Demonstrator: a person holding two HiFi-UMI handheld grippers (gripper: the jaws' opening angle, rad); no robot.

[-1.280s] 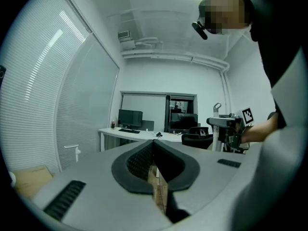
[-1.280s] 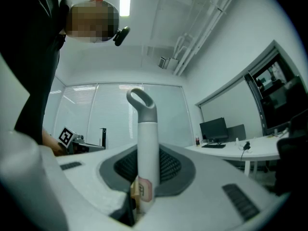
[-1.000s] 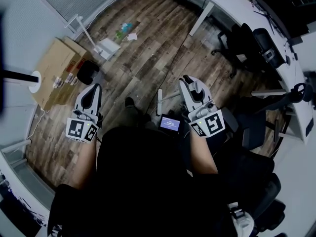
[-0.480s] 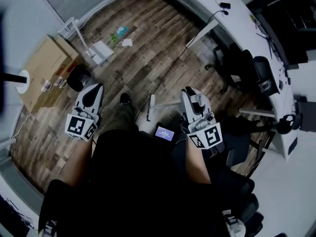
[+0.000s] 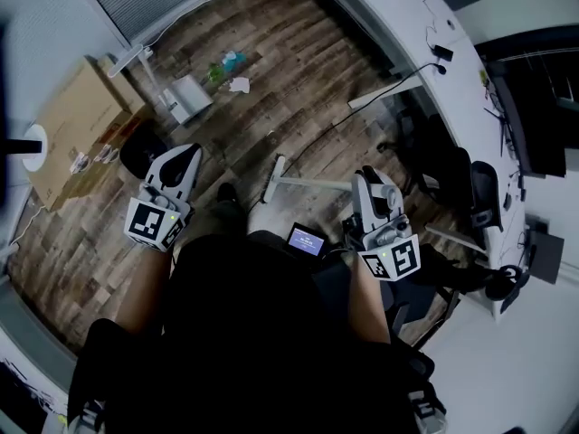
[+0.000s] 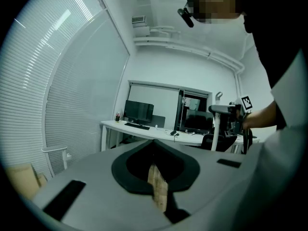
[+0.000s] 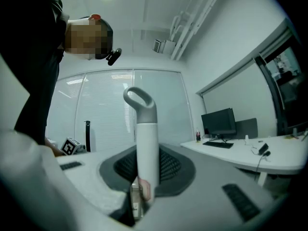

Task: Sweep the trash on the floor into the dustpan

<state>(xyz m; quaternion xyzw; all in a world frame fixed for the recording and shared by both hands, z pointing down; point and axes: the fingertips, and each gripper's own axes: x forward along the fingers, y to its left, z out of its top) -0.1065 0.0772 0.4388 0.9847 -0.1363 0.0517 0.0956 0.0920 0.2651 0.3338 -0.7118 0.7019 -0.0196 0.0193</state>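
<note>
The trash, a white scrap [image 5: 240, 84] and green-blue bits [image 5: 224, 61], lies on the wooden floor at the top. Beside it stands a white thing that looks like the dustpan [image 5: 187, 96], with an upright handle. My right gripper [image 5: 366, 181] is shut on a white broom handle [image 5: 312, 184], whose grey loop end [image 7: 140, 99] sticks out beyond the jaws [image 7: 139, 191]. The left gripper [image 5: 185, 158] is shut, and I see nothing held between its black pads in the left gripper view [image 6: 159, 196]. Both grippers are held level at waist height, well short of the trash.
A cardboard box [image 5: 68, 120] sits at the left with a black round thing [image 5: 140, 147] beside it. A long white desk [image 5: 407, 43] curves along the right, with black office chairs [image 5: 452, 174] and a trailing cable [image 5: 407, 80]. A small screen [image 5: 308, 240] hangs at my chest.
The whole view has swung: the desk and chairs slid toward the right edge. Both grippers have travelled along with the person, the right one carrying the handle further right in the picture.
</note>
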